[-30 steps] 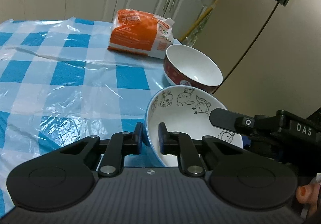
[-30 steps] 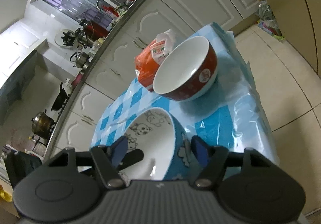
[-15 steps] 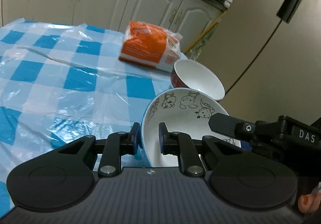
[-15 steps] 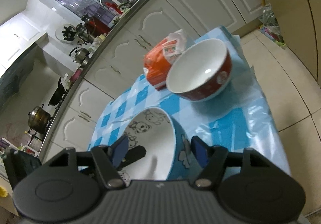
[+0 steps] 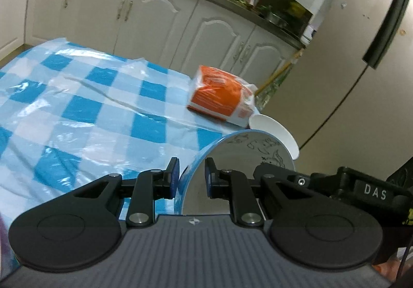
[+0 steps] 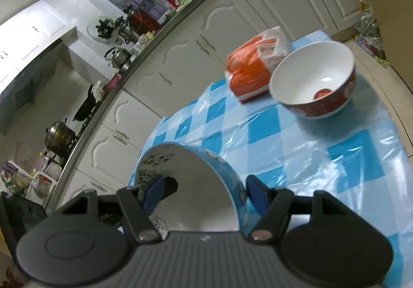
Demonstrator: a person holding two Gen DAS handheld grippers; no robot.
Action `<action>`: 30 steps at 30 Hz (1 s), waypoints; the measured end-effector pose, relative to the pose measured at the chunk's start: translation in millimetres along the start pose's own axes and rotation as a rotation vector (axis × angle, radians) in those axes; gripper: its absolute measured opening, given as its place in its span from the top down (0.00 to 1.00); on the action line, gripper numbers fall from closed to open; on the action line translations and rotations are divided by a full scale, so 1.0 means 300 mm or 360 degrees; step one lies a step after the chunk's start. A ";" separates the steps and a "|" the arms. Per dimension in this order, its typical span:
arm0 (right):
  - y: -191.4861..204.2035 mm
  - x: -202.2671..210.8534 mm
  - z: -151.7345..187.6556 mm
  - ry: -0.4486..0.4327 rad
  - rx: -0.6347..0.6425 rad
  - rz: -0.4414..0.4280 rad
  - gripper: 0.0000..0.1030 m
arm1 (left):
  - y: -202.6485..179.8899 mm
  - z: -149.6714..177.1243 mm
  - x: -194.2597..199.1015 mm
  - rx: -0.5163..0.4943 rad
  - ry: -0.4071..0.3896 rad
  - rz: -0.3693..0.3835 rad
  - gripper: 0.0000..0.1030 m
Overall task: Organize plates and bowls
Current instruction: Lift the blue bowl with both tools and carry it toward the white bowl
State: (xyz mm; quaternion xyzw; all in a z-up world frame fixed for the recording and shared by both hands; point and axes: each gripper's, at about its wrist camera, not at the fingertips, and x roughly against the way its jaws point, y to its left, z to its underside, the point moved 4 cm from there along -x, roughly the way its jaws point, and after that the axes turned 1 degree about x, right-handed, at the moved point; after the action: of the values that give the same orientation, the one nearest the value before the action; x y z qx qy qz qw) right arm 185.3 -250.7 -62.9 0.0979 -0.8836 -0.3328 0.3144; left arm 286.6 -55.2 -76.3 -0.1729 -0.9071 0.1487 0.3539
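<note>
A blue bowl with cartoon drawings inside is lifted off the checked table and tilted. My left gripper is shut on its near rim, one finger outside and one inside. My right gripper straddles the opposite rim with its jaws wide apart, and shows in the left wrist view. A red bowl with a white inside stands on the table's far corner; its rim peeks out behind the blue bowl.
An orange plastic packet lies beside the red bowl. The blue-and-white checked tablecloth is under clear plastic. White cabinets and a cluttered counter lie behind, a fridge to the right.
The blue bowl has been lifted and tilted further, and both grippers have risen and pulled back from the red bowl. The left grip is unchanged.
</note>
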 end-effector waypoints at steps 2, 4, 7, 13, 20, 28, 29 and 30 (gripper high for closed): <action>0.014 -0.022 0.009 0.0022 0.0017 0.0009 0.32 | 0.026 0.000 -0.006 0.0024 0.0007 -0.0023 0.85; 0.020 -0.046 0.014 0.0044 0.0011 0.0019 0.32 | 0.049 0.002 -0.009 0.0050 0.0013 -0.0037 0.85; 0.025 -0.079 0.024 0.0086 0.0002 0.0038 0.32 | 0.081 0.006 -0.018 0.0065 0.0029 -0.0055 0.84; 0.029 -0.119 0.040 0.0119 0.0016 0.0078 0.32 | 0.129 0.018 -0.039 0.0087 0.0058 -0.0051 0.84; 0.022 -0.106 0.036 0.0111 0.0024 0.0114 0.33 | 0.141 0.041 -0.003 0.0053 0.0052 -0.0052 0.80; 0.025 -0.119 0.055 0.0119 0.0074 0.0188 0.50 | 0.143 0.058 -0.006 0.0038 0.0036 -0.0064 0.79; 0.023 -0.119 0.055 0.0116 0.0069 0.0189 0.50 | 0.142 0.059 -0.005 0.0039 0.0031 -0.0066 0.79; 0.022 -0.119 0.055 0.0115 0.0061 0.0189 0.50 | 0.139 0.060 -0.004 0.0026 0.0027 -0.0069 0.79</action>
State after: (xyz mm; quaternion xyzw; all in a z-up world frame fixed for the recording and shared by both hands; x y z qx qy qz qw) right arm 203.1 -223.2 -85.7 0.0632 -0.8822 -0.2928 0.3634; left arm 283.6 -21.2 -105.9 -0.1516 -0.9063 0.1469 0.3662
